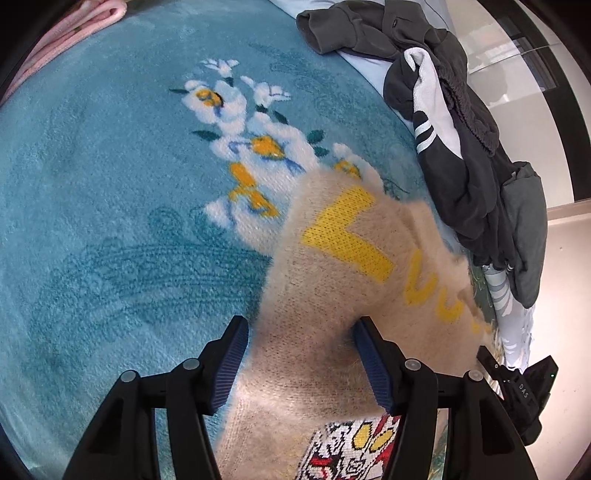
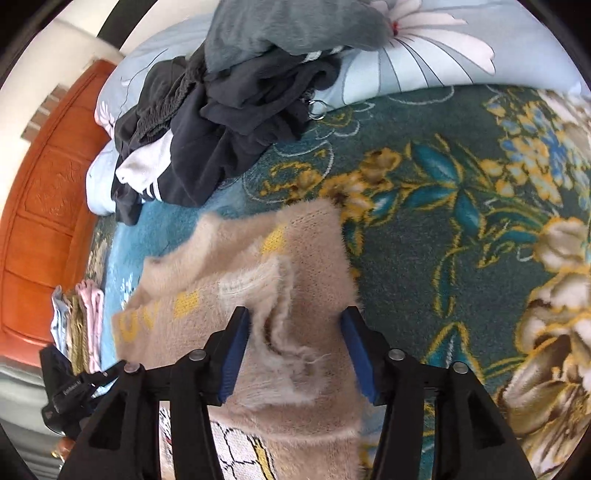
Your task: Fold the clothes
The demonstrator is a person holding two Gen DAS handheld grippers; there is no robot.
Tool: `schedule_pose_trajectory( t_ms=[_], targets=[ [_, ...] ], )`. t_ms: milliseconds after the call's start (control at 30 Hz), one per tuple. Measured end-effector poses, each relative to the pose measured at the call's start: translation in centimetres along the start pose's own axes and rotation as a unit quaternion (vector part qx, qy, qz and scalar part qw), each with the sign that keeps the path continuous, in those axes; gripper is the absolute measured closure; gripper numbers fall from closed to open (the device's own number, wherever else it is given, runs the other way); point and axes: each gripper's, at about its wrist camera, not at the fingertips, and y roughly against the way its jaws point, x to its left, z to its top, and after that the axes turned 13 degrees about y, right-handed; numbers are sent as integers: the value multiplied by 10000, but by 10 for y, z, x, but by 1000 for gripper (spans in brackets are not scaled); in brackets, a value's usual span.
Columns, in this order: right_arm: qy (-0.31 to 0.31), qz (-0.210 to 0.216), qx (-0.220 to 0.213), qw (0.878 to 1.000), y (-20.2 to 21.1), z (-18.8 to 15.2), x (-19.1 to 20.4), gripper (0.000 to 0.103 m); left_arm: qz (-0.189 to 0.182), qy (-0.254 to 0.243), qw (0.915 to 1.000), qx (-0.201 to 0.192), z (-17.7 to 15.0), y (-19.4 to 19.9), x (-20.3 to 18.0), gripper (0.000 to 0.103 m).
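Note:
A fuzzy beige sweater (image 1: 332, 295) with yellow letters and a cartoon patch lies on a blue floral blanket (image 1: 110, 221). My left gripper (image 1: 299, 328) is open with the sweater's edge between its blue pads. In the right wrist view the same sweater (image 2: 303, 258) lies bunched, with a folded ridge between the fingers. My right gripper (image 2: 295, 321) is open over it. The other gripper shows at the edge of each view, at the right (image 1: 517, 384) and at the left (image 2: 74, 391).
A pile of dark clothes with a white-striped garment (image 1: 443, 122) lies at the bed's far side, also in the right wrist view (image 2: 207, 129). Folded pink clothes (image 1: 74, 33) sit at the blanket's corner. An orange wooden panel (image 2: 48, 221) stands beyond the bed.

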Motion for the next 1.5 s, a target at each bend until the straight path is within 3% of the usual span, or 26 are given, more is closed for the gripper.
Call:
schedule_pose_trajectory(
  t_ms=[100,267,333,533,667,800,900,1033,1100,1333,1433,1500],
  targets=[
    [-138,102,-32,9998,0,0,-2,46,-156,5,9999,-22,-2,0,-1,41],
    [-216,75,-8,9997,3,1,2,53,-56,-418,9988,-244,-10,6,-8,69],
    [-210,22,4,9998,4,1,6,57,-92,-516,9980,-343,-12,12,-9,74],
    [122,-47,52,9999,9,12,30,72,-375,-656,9944,-742,-13,43,-7,80],
    [378,84,53,9992,5,21,49,76,-523,-432,9926,-1007,-4,63,8,80],
    [524,188,133,9984,-10,24,67,76,-351,33,9966,-742,7,59,37,78],
    [654,208,229,9974,-20,26,80,74,-108,170,9977,-647,5,54,52,73],
    [712,161,318,9968,-19,23,81,71,-211,158,9977,-618,-3,61,62,57],
    [651,193,325,9972,-14,19,75,70,-173,108,9980,-606,-9,65,68,55],
    [372,131,623,9973,8,-30,41,64,267,-273,9981,-474,-41,71,85,52],
    [173,23,749,9970,14,-58,23,64,517,-170,9984,-158,-51,63,94,52],
    [-98,132,873,9960,16,-76,13,64,483,-247,9984,-144,-57,65,93,52]
  ],
)
